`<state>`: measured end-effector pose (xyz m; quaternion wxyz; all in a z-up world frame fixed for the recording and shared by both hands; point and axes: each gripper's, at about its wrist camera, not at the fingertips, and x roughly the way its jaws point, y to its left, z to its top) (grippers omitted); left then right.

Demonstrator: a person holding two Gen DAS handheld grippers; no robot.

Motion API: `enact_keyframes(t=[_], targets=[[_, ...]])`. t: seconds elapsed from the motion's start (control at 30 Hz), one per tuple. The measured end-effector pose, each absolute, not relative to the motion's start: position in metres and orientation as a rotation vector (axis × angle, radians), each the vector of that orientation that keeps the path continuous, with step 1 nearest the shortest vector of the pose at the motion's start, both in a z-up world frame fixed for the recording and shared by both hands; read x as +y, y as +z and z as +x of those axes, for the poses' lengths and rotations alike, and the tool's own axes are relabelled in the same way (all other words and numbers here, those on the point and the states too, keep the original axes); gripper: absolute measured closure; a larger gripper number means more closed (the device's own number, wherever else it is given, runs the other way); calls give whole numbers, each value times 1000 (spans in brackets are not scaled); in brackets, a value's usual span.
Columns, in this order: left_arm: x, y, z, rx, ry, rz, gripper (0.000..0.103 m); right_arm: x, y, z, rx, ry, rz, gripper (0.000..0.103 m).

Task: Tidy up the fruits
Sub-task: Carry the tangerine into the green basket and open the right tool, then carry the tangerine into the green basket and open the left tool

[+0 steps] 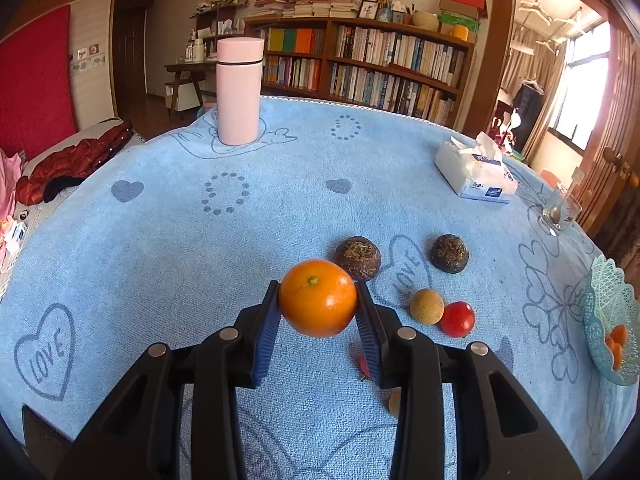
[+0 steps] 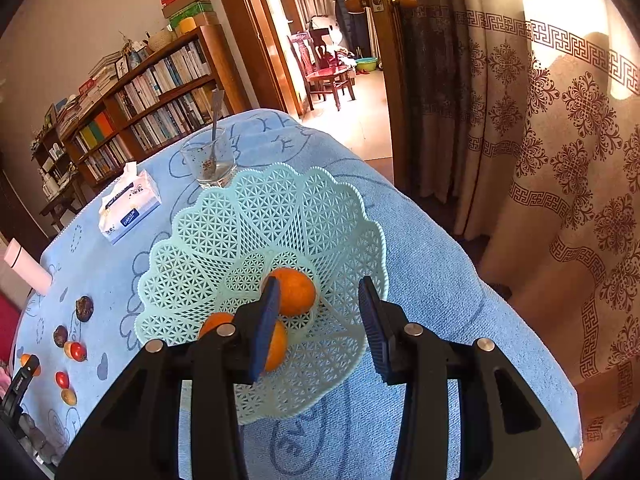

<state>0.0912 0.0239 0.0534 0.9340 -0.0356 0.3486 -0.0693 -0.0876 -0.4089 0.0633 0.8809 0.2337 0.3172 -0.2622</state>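
In the left wrist view my left gripper [image 1: 318,300] is shut on an orange [image 1: 318,298], held just above the blue towel. Beyond it lie two dark round fruits [image 1: 358,258] [image 1: 450,253], a small tan fruit [image 1: 427,306] and a red tomato [image 1: 457,319]. The right wrist view has my right gripper [image 2: 320,320] open over the pale green lattice basket [image 2: 280,200], nothing between its pads. An orange [image 2: 296,290] rests in the basket beside the left finger; more orange [image 2: 278,348] shows behind that finger. The basket [image 1: 604,292] also shows at the left view's right edge.
A pink bottle [image 1: 239,92] stands at the far side, a tissue box [image 1: 476,176] at the right, and a glass with a spoon [image 2: 210,160] behind the basket. More small fruits [image 2: 76,350] lie left of the basket. The table edge drops off to the right, towards a curtain.
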Motion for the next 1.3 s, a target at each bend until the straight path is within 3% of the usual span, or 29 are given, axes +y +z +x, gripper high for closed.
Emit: enact_keyframes(t=[0.3,0.4,1.3], targets=[[-21,69,74,695,-236,-22,66,-414,66,-107,614,-544,515,60],[-44,75,67,699,-302,-9,66,-417,67,-115,590,-547,528,49],[-274,85,34,777,-735,202,66,-446,60,-164,511,-540,627,49]])
